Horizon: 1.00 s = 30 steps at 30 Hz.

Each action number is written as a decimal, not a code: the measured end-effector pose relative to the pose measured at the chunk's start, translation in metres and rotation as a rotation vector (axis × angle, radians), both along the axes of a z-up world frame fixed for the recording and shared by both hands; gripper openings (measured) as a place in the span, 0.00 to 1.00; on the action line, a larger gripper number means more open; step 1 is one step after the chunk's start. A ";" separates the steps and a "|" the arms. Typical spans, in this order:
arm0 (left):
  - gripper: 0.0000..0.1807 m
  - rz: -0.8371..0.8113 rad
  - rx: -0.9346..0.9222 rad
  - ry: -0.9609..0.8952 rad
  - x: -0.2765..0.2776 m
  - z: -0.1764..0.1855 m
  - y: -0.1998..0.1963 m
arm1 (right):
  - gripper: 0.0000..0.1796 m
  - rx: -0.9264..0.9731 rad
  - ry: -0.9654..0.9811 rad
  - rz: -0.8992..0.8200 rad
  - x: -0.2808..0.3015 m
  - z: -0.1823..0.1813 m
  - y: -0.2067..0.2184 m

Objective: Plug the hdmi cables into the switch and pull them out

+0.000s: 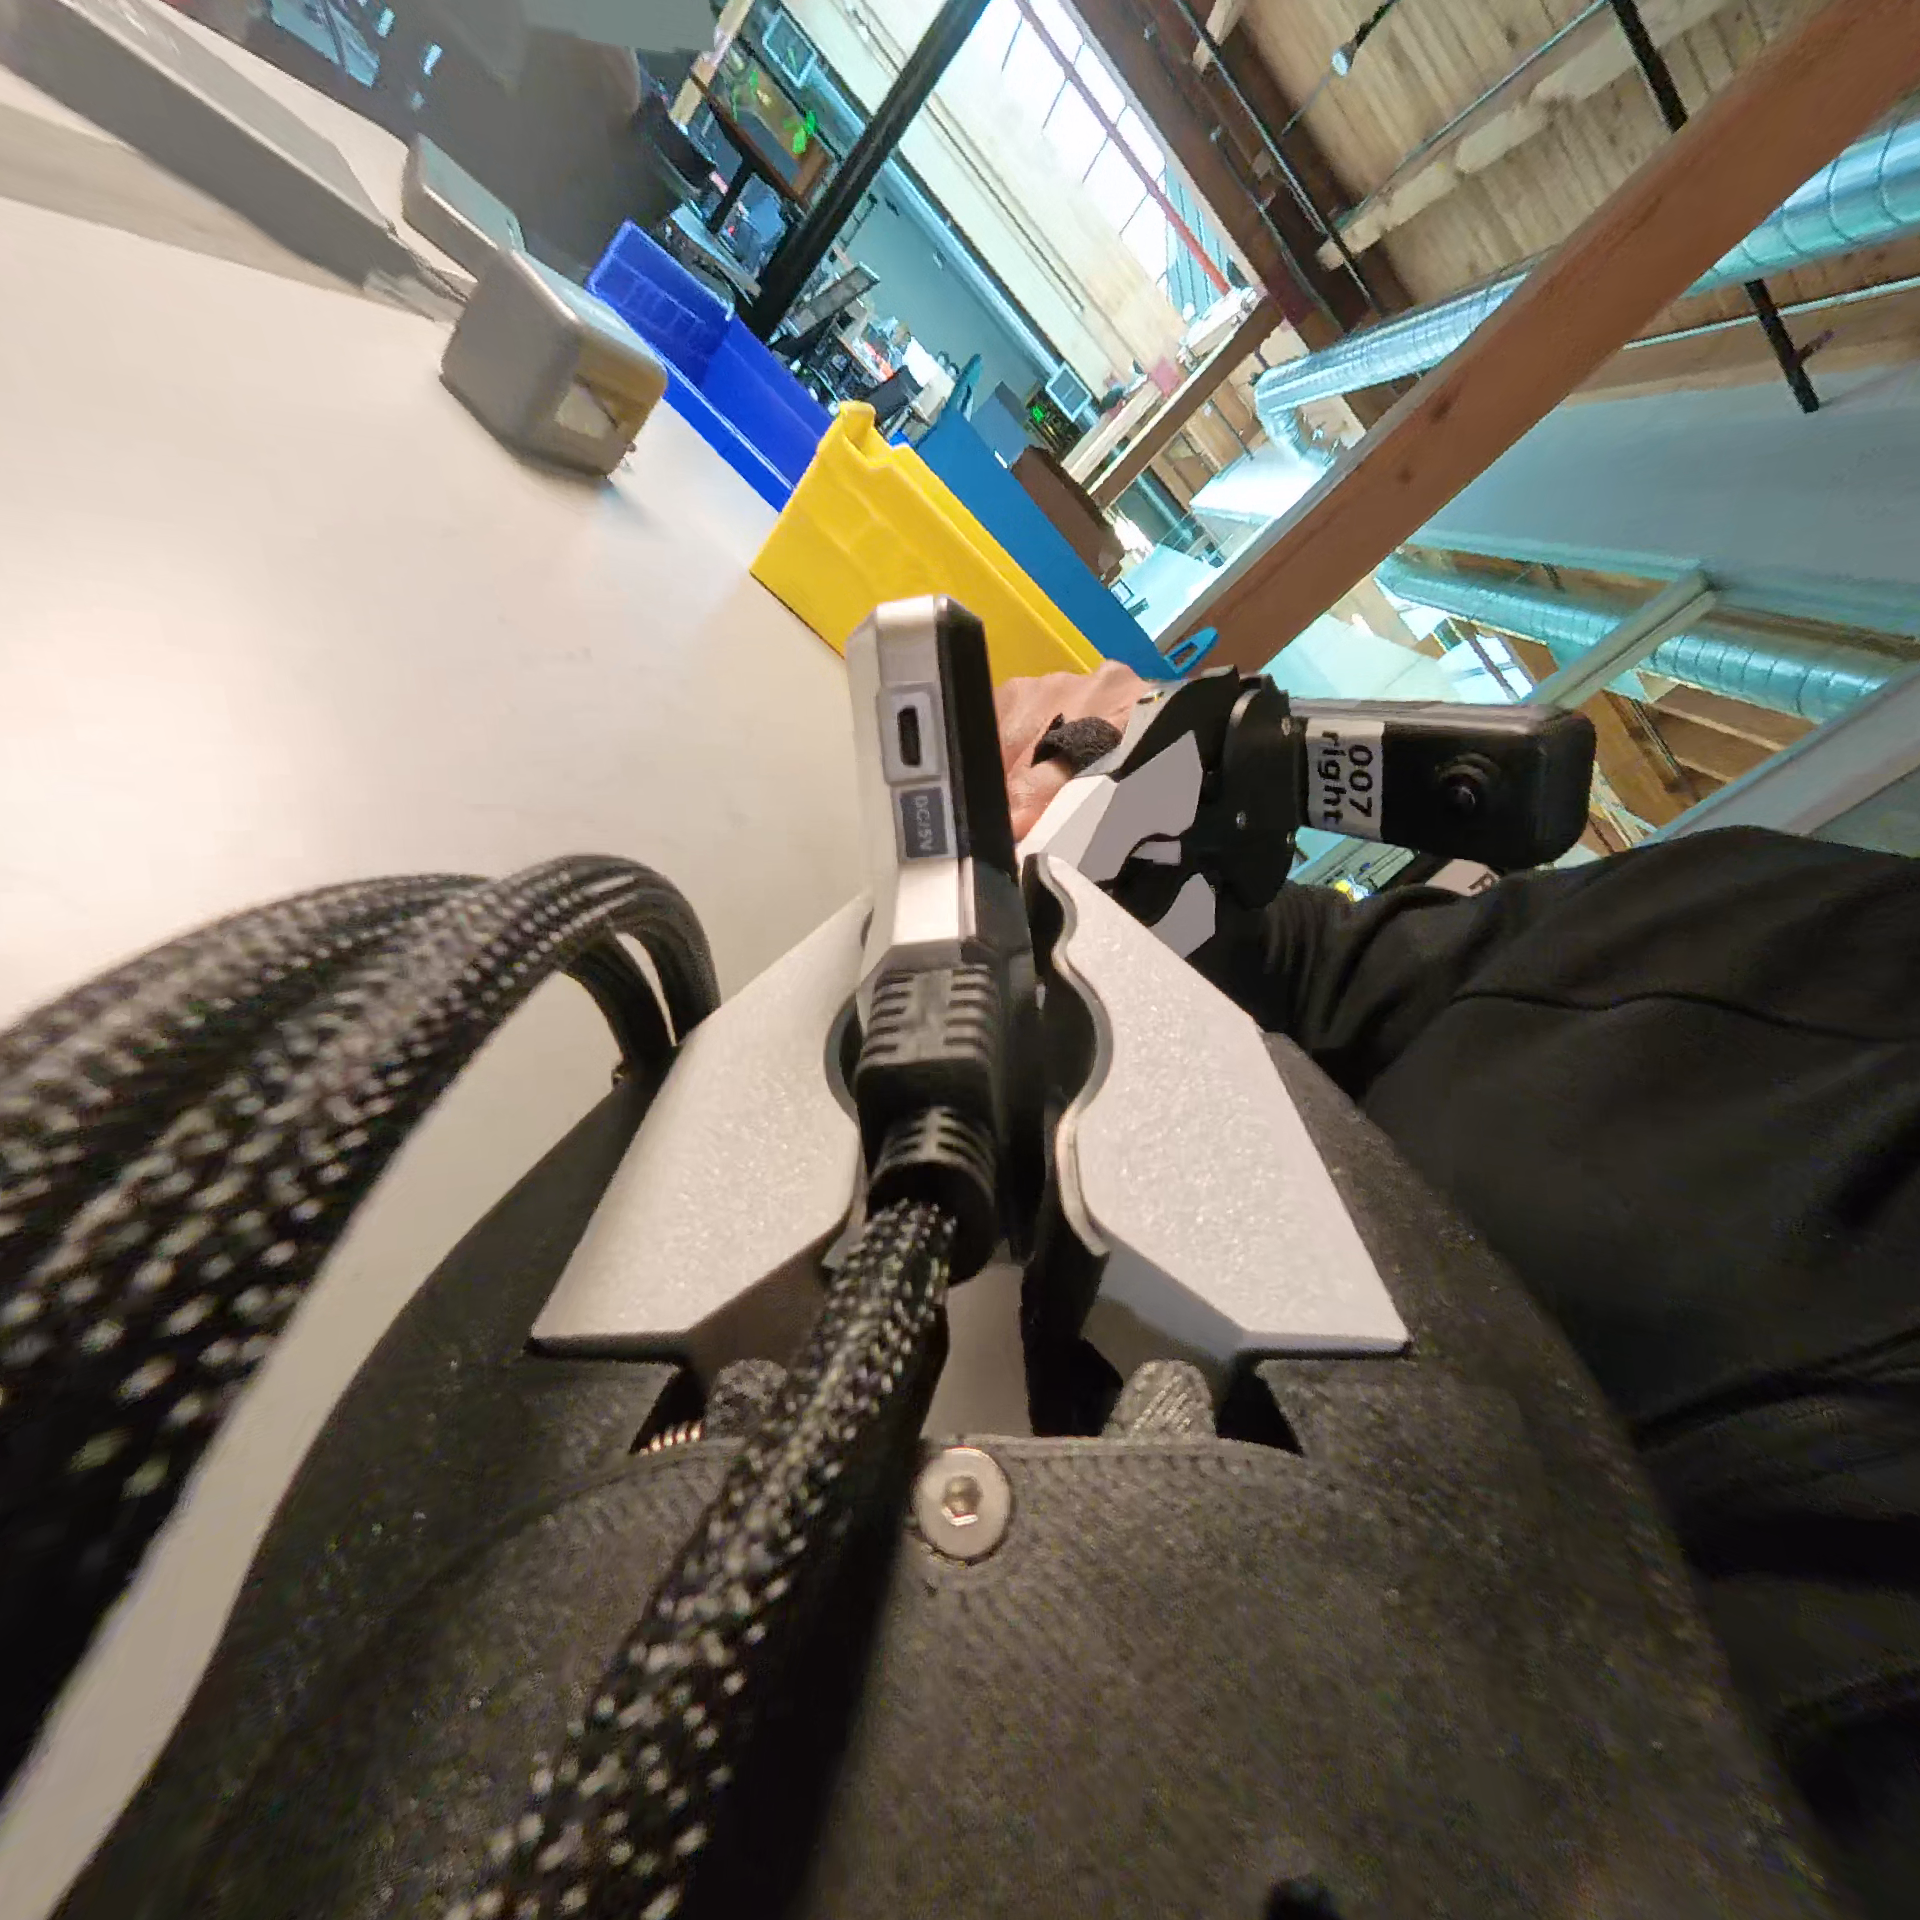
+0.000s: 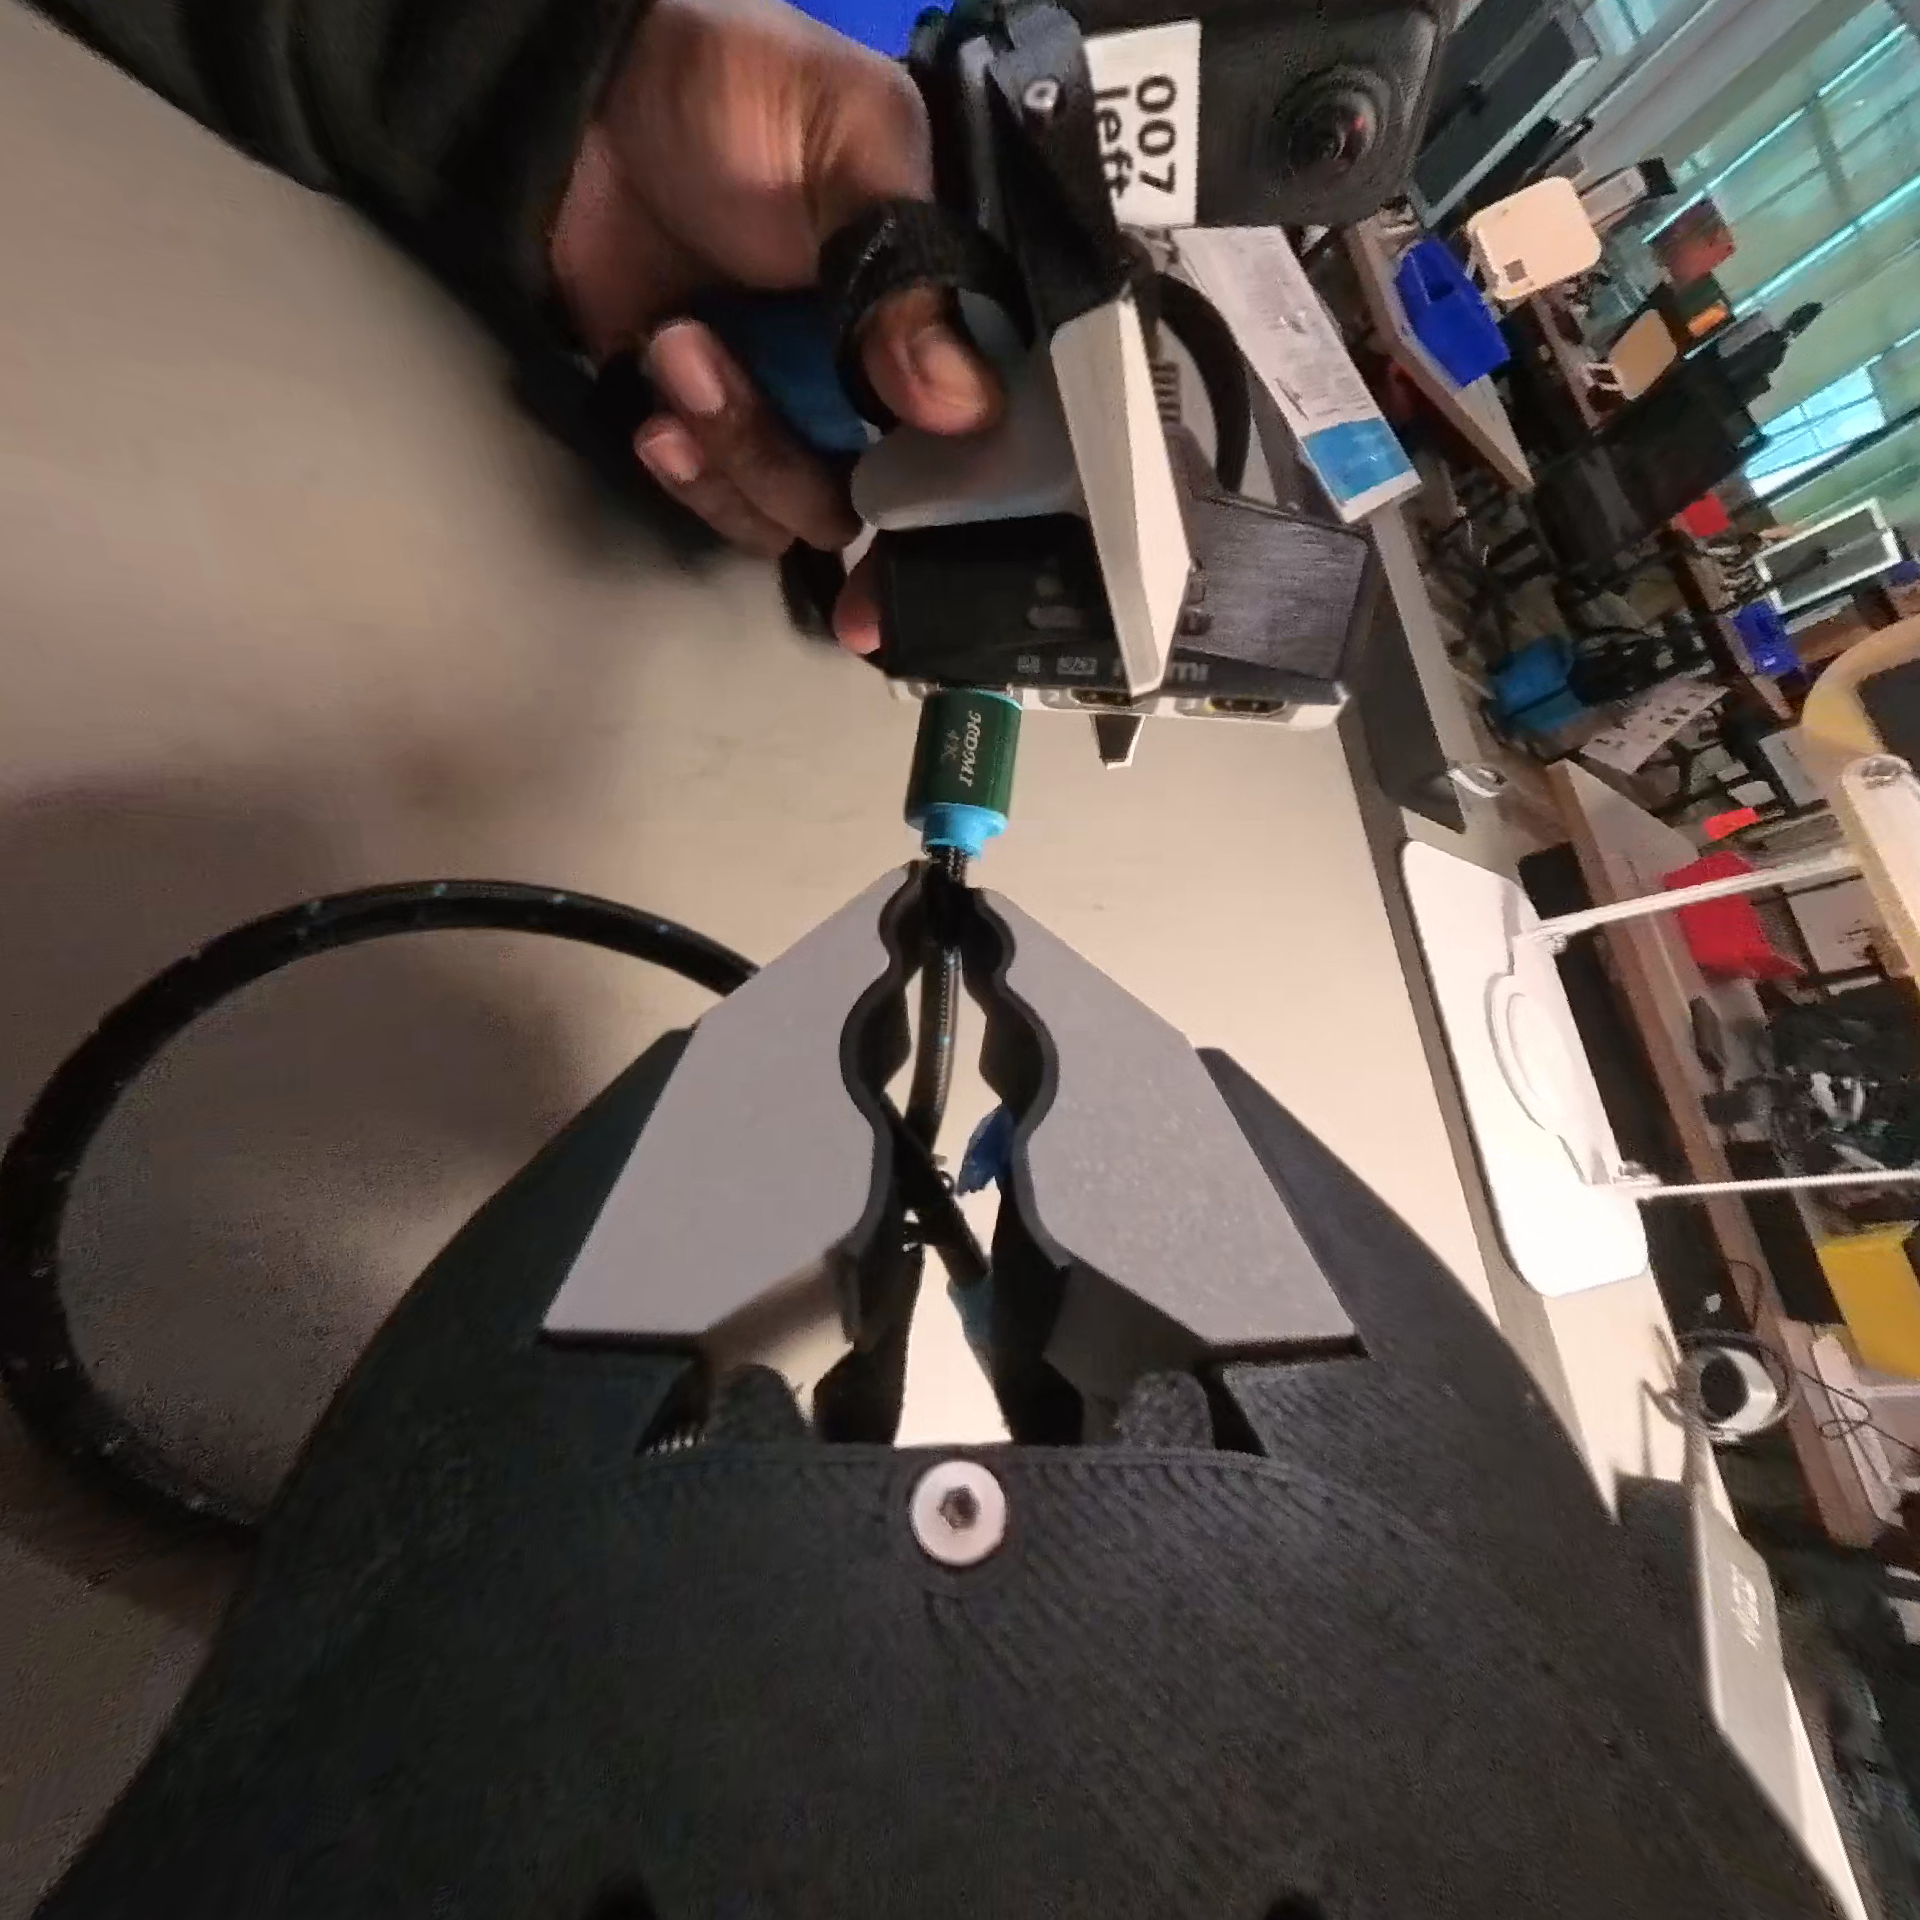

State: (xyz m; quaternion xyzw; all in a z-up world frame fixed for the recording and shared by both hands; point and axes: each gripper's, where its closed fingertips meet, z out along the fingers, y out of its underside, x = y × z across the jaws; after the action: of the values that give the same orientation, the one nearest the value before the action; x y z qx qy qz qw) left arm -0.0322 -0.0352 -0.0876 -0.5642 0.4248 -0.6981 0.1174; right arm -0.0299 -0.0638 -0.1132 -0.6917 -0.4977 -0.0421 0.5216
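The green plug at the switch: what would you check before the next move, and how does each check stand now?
1. Left gripper shut on the switch: ok.
2. Right gripper shut on the thin cable behind the green plug, not on the plug itself: not ok for a firm pull.
3. Green plug meets a port at the switch's edge: ok; how deep it sits, cannot tell.
4. Two neighbouring ports empty: ok.
5. Black plug at the switch's other end seated: ok.
6. Cable slack, loop on the table: ok.
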 end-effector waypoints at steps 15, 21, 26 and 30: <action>0.13 0.003 -0.003 -0.019 0.003 0.004 -0.002 | 0.04 0.019 -0.003 -0.021 0.010 0.007 0.000; 0.13 -0.003 0.002 -0.012 0.003 0.003 -0.003 | 0.04 0.005 0.005 -0.011 0.010 0.006 -0.002; 0.13 -0.010 0.009 0.003 0.002 0.000 -0.004 | 0.04 0.021 -0.013 -0.019 0.013 0.006 -0.001; 0.12 -0.020 -0.011 0.025 -0.001 -0.003 -0.001 | 0.04 0.003 -0.026 -0.014 0.004 -0.004 -0.003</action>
State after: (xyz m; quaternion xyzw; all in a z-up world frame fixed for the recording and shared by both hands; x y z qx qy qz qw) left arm -0.0332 -0.0361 -0.0909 -0.5693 0.4277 -0.6947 0.1021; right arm -0.0257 -0.0671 -0.1175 -0.6937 -0.4996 -0.0558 0.5158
